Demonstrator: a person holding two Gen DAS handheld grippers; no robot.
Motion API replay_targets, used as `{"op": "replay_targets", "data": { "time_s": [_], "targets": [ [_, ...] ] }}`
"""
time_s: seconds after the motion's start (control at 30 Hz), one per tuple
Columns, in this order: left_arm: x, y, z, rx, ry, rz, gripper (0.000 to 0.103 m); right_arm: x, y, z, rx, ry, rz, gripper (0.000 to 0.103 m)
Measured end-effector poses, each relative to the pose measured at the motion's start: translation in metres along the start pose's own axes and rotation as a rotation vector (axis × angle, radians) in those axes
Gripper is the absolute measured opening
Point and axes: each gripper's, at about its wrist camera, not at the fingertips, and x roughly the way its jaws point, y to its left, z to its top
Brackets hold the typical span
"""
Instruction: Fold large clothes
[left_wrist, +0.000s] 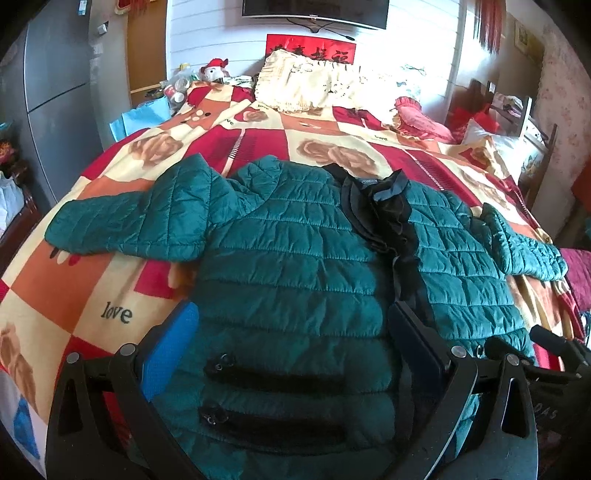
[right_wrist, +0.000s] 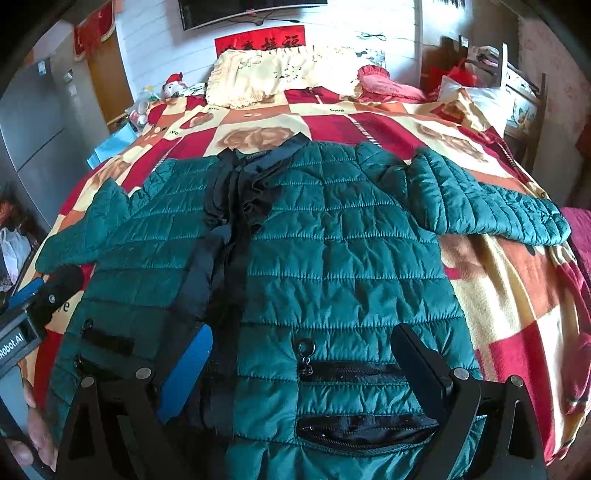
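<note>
Green quilted jacket lying spread front-up on bed, sleeves out. Left claw and right claw being held spread above hem, pinching nothing. Sleeve probably best being folded inward first.

Bright daylight – glare far back – bowed edges

Jacket lies flat on blanket at near end of bed, collar away, 2 sleeves spread left and right. Pillow behind it at headboard. Both grippers hover above the hem.
</note>
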Motion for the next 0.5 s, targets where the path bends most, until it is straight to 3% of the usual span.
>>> {"op": "replay_targets", "data": {
  "time_s": [0.5],
  "targets": [
    [0.0004,0.0011,-0.0010,0.007,-0.006,0.016,0.103,0.0016,-0.0028,0.0025,-0.001,-0.002,0.002,0.097]
  ]
}}
